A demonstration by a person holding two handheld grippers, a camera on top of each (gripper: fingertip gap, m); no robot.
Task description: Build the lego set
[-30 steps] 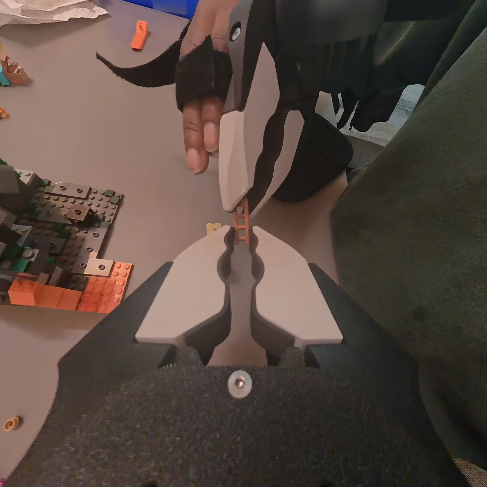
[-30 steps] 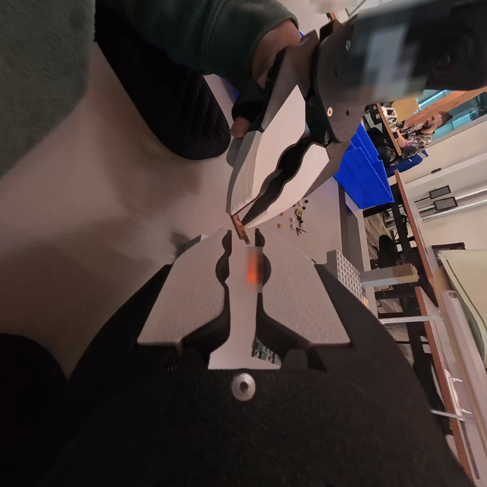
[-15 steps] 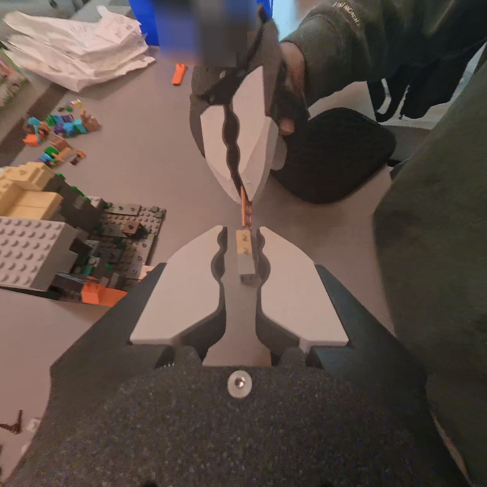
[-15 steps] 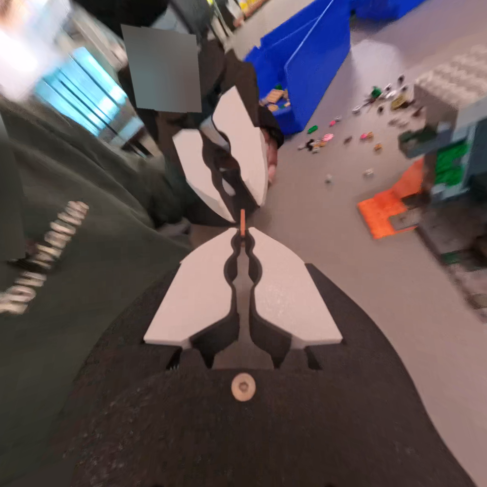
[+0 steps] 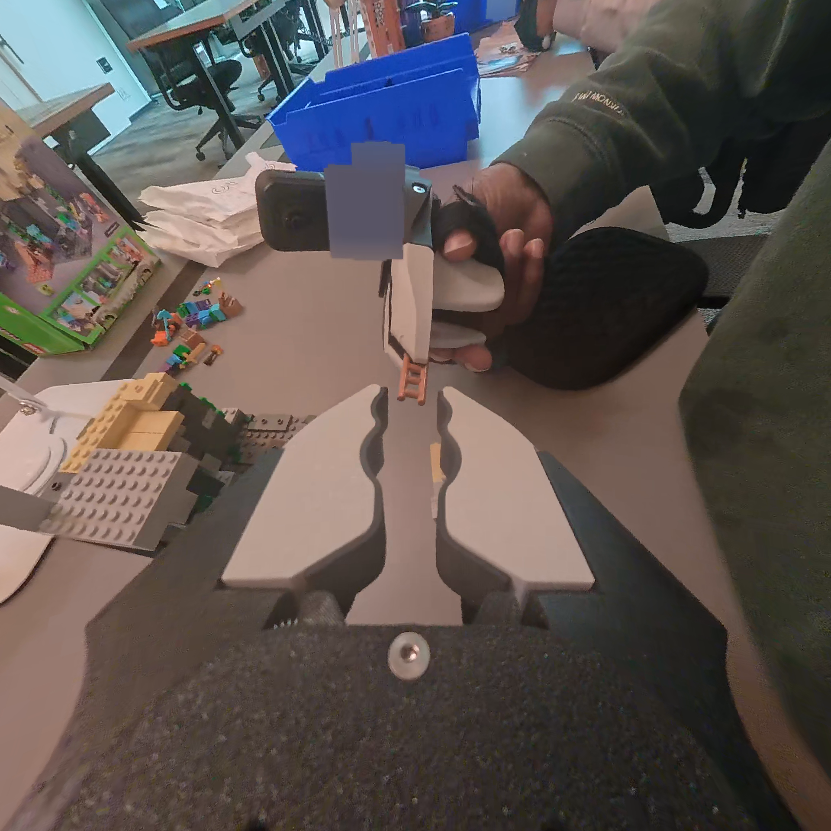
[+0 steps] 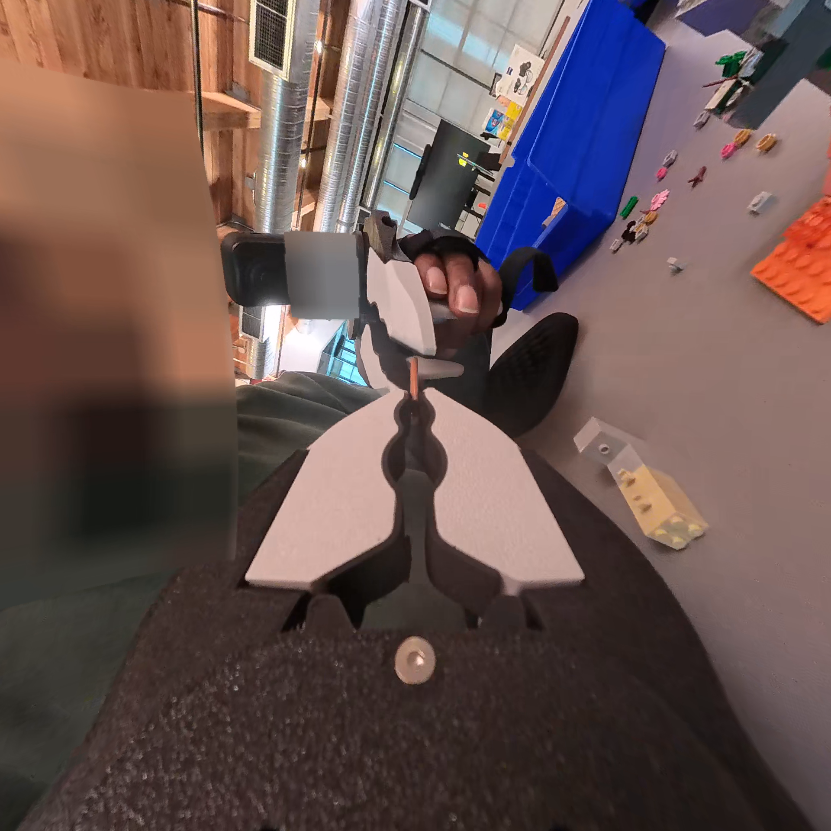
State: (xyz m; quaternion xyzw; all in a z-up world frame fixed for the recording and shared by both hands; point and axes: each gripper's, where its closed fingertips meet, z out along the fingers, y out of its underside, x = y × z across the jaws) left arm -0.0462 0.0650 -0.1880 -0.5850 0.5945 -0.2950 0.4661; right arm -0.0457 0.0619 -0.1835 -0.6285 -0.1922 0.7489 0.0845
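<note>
Brown toy ladder (image 5: 412, 381) is clenched at its top end by the right gripper (image 6: 414, 392), both pads pressed on it; it hangs just past the tips of the left gripper (image 5: 410, 393), whose jaws are released with nothing between them. Grey tabletop (image 5: 292, 314) is seen below. At 9 o'clock from the left tips a brick build (image 5: 135, 454) of tan, grey and black blocks is set; loose coloured bricks (image 5: 193, 323) are scattered at 10 o'clock, a printed box (image 5: 58, 252) beyond. At 12 o'clock a blue bin (image 5: 382, 112) is placed, contents hidden. A tan-and-grey brick stack (image 6: 638, 490) is lying at 3 o'clock of the right gripper.
</note>
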